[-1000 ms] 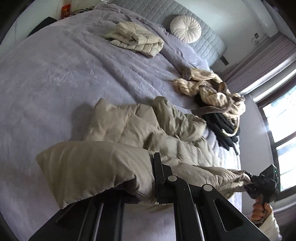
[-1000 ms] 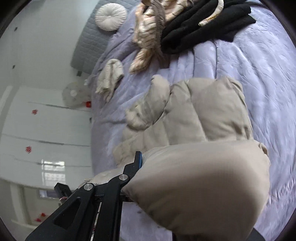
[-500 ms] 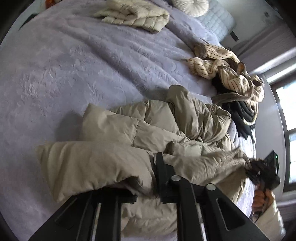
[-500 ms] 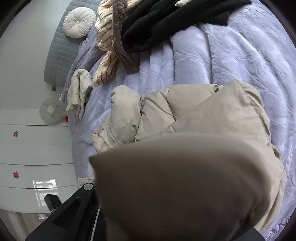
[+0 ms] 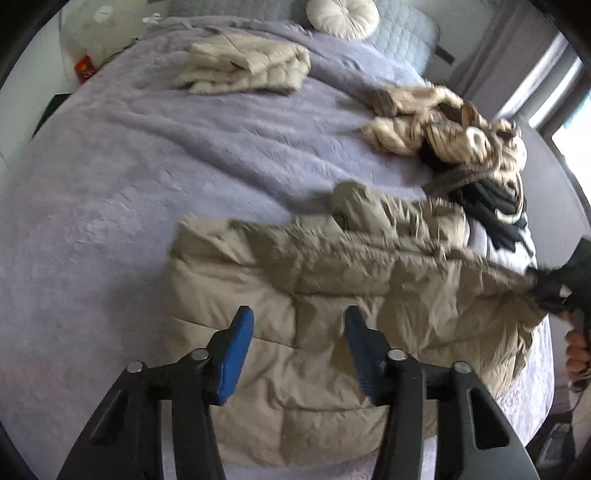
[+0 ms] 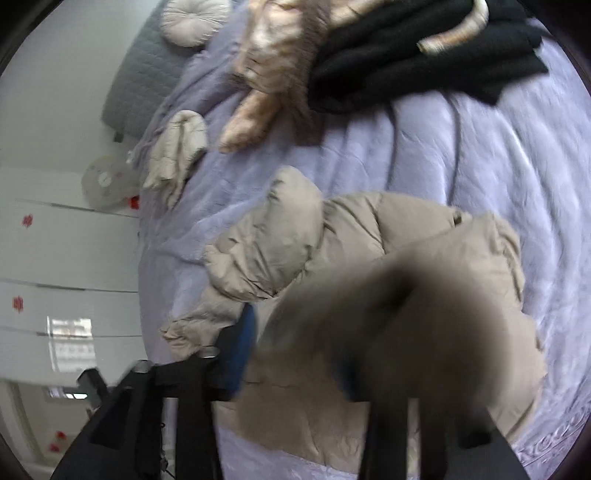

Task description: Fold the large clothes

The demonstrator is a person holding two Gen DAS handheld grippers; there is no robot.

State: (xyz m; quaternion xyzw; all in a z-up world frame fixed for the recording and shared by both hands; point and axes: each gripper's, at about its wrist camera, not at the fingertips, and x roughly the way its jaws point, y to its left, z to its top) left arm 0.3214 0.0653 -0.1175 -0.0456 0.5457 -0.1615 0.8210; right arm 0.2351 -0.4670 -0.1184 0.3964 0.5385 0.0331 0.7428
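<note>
Since a second ago, we have let the beige puffer jacket [image 5: 332, 314] drop from both grippers onto the lavender bedspread [image 5: 110, 184]. Our left gripper [image 5: 297, 350] hangs above it, blue pads opening, nothing between them. Our right gripper [image 6: 291, 354] is opening too, a blurred fold of jacket between its pads, not pinched. Its quilted, crinkled panels lie doubled over. Farther off sit a folded cream quilted jacket [image 5: 247, 66], striped knitwear [image 5: 443, 129], black clothing [image 6: 424, 55] and a round pleated cushion [image 5: 341, 16].

puffer coat [image 5: 332, 302] on bed [image 5: 110, 184]; folded jacket [image 5: 247, 66] and clothes pile [image 5: 443, 133] behind it.
</note>
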